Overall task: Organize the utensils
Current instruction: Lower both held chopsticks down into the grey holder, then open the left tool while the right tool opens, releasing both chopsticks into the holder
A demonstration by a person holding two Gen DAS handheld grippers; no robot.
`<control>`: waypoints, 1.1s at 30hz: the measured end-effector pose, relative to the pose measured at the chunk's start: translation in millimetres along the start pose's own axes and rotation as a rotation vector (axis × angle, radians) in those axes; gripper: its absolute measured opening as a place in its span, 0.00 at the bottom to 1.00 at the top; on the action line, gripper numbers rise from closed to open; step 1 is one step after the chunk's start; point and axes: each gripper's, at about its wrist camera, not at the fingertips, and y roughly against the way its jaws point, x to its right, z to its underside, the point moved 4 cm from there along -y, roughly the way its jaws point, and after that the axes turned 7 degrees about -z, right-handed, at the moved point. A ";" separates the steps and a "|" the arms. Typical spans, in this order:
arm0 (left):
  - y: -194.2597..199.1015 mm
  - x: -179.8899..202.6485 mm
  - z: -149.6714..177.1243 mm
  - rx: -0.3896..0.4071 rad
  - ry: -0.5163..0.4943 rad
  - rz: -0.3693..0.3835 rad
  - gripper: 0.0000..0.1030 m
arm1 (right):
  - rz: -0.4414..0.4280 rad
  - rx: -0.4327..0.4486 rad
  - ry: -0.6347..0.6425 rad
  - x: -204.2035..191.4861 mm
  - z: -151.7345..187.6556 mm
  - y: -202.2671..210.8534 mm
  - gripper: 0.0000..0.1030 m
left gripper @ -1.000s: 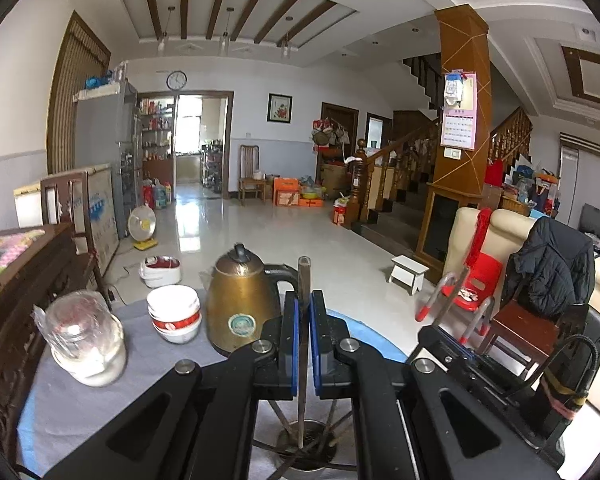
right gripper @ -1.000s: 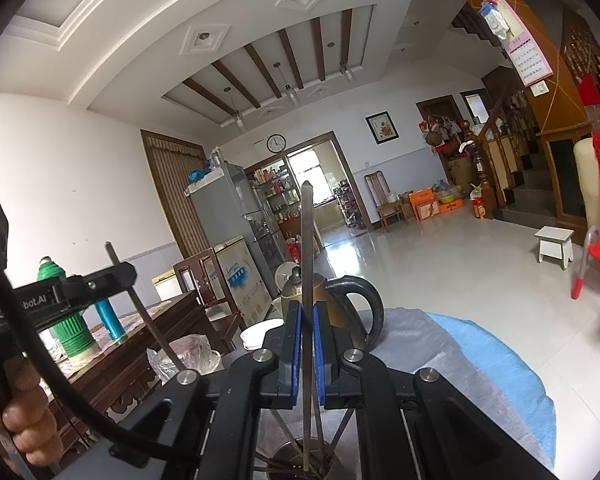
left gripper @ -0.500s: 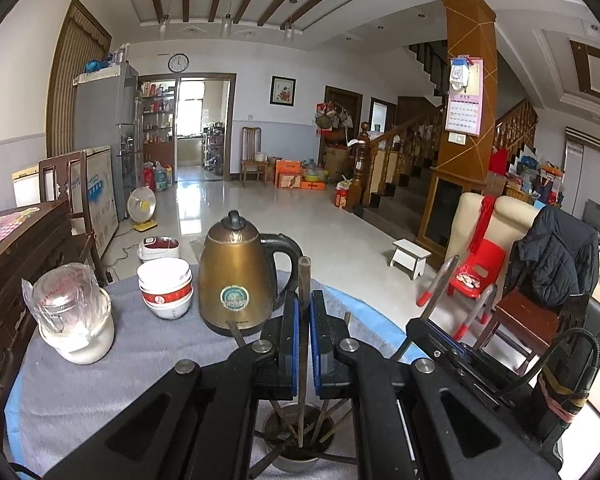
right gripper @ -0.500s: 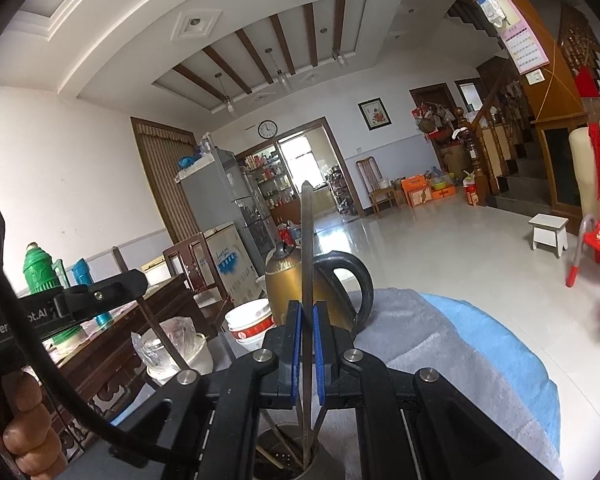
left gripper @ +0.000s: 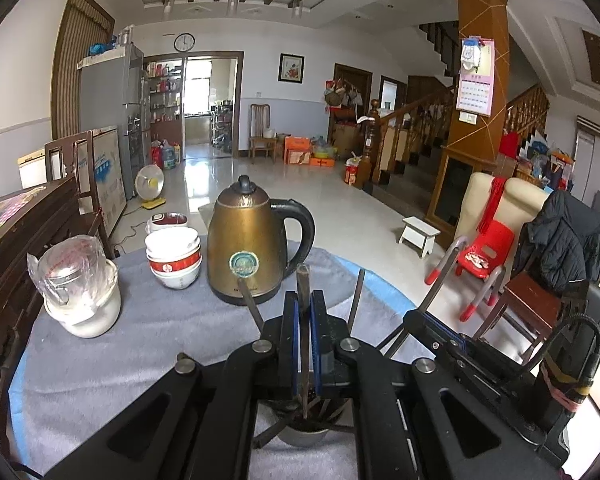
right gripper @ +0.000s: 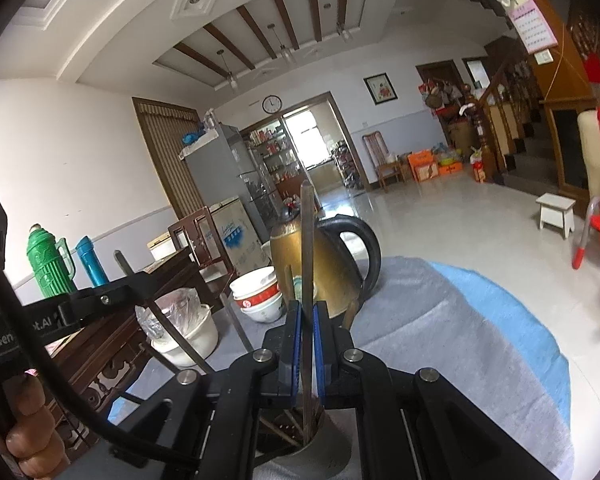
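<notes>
1. Chopsticks first: the left gripper (left gripper: pixel 305 344) is clamped on one dark, slim chopstick (left gripper: pixel 302 280), held near upright, its lower end inside the round metal utensil cup (left gripper: pixel 300 436) on the grey tablecloth (left gripper: pixel 148 344).
2. The right gripper (right gripper: pixel 305 354) is likewise pinched tight on a second dark chopstick (right gripper: pixel 307 240), whose tip reaches into the same metal cup (right gripper: pixel 332 428).
3. Several other sticks (left gripper: pixel 356 300) lean out of the cup at angles, so my judgement is that each held stick should go straight down, kept vertical, and be let go only once its tip is well inside.
4. Freeing one hand at a time looks safer; two sticks dropped together could knock the leaning ones or tip the cup.
5. Behind the cup stand a brass-coloured electric kettle (left gripper: pixel 248 248), stacked white bowls with red bands (left gripper: pixel 174 256) and a white pot covered in clear plastic (left gripper: pixel 80 292), all apart from it.
6. Open cloth lies on the right toward the table's rounded blue edge (right gripper: pixel 532 320); withdraw that way.
</notes>
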 end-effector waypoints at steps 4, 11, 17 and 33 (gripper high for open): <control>-0.2 0.3 3.7 -0.015 0.002 -0.011 0.06 | -0.007 -0.014 -0.017 1.2 3.9 1.0 0.06; -2.7 -2.0 12.4 -0.050 0.011 -0.031 0.07 | -0.027 -0.034 -0.032 0.3 6.4 2.4 0.06; -2.6 -4.3 17.3 -0.075 0.013 -0.045 0.08 | -0.038 -0.046 -0.026 -3.8 9.3 4.0 0.07; 1.2 -9.9 30.2 -0.118 -0.020 -0.107 0.11 | -0.084 -0.089 -0.053 -12.7 14.3 5.0 0.09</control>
